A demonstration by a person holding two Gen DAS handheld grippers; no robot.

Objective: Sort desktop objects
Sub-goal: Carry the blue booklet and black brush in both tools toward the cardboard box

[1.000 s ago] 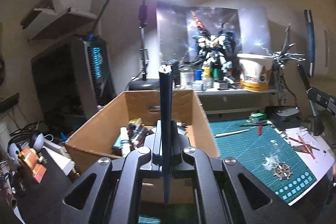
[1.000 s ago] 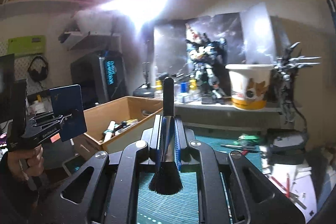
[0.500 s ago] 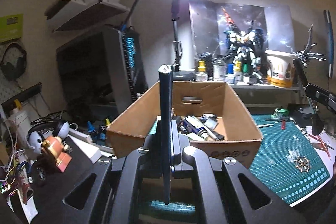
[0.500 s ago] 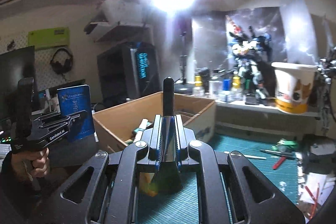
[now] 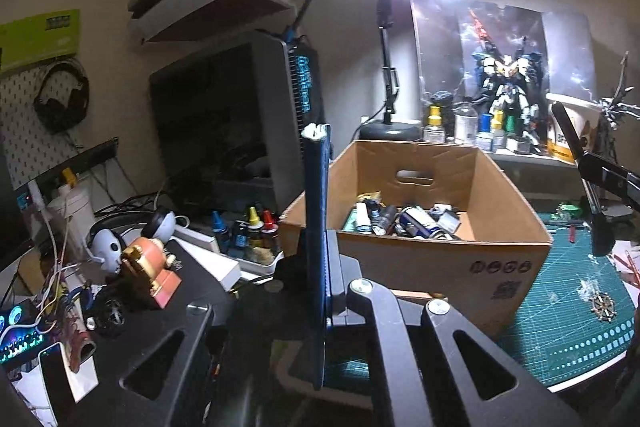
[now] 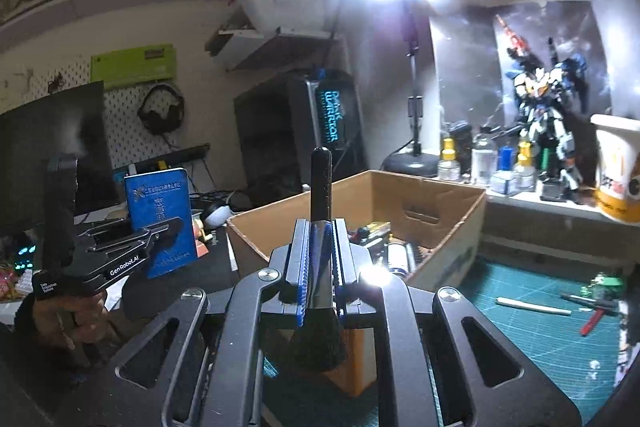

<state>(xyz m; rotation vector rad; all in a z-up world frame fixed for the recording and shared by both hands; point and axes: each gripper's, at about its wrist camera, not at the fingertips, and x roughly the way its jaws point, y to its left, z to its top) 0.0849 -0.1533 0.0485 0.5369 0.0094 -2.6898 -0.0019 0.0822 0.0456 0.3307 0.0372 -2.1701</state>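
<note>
Both grippers have swung left, the left gripper [image 5: 320, 259] clamped edge-on around a thin, stiff blue notebook [image 6: 160, 219], the right gripper [image 6: 320, 267] pinching a light brush [image 6: 321, 227] mid-handle, near the cardboard box [image 6: 440, 203].

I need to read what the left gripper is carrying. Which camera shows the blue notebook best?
The right wrist view: the blue notebook faces it, cover and printing visible, clamped in the left gripper. The left wrist view shows the same notebook only edge-on, a thin blue strip between its own fingers.
</note>
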